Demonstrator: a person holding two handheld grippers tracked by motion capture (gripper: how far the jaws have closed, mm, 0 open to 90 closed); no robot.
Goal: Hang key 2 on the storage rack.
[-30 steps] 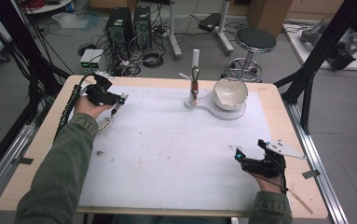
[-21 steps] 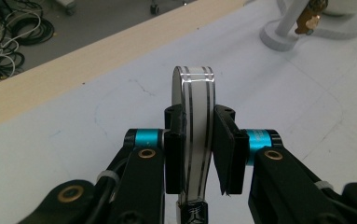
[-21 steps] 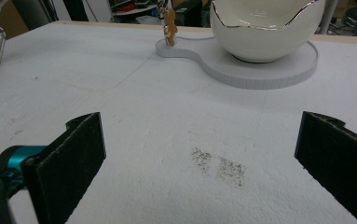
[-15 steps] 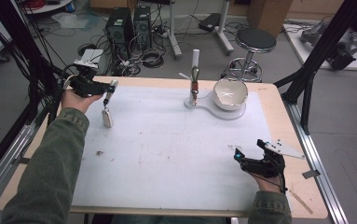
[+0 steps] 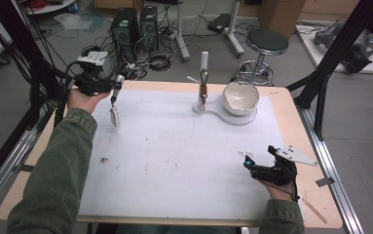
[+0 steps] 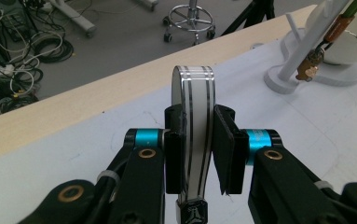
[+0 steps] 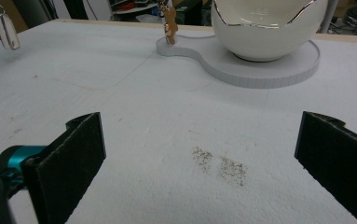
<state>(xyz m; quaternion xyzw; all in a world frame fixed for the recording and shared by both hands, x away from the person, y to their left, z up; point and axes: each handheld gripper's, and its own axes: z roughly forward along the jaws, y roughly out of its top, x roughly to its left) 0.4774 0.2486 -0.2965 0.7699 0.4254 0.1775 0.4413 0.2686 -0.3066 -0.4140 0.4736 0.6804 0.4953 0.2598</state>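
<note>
Keychain fob (image 6: 194, 135) hangs pinched in the left claw (image 5: 117, 87) above the surface (image 5: 184, 161), probably bound for the hook stand (image 5: 203, 90); right claw (image 5: 254, 165) rests spread.

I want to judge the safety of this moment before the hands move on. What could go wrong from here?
1. The left gripper pinches the flat silver metal piece by its narrow edges, lifted off the white mat; it may slip or twist out.
2. The hanging silver pendant below could swing.
3. If carried right, it may knock the white post stand or the white bowl with a wavy rim.
</note>
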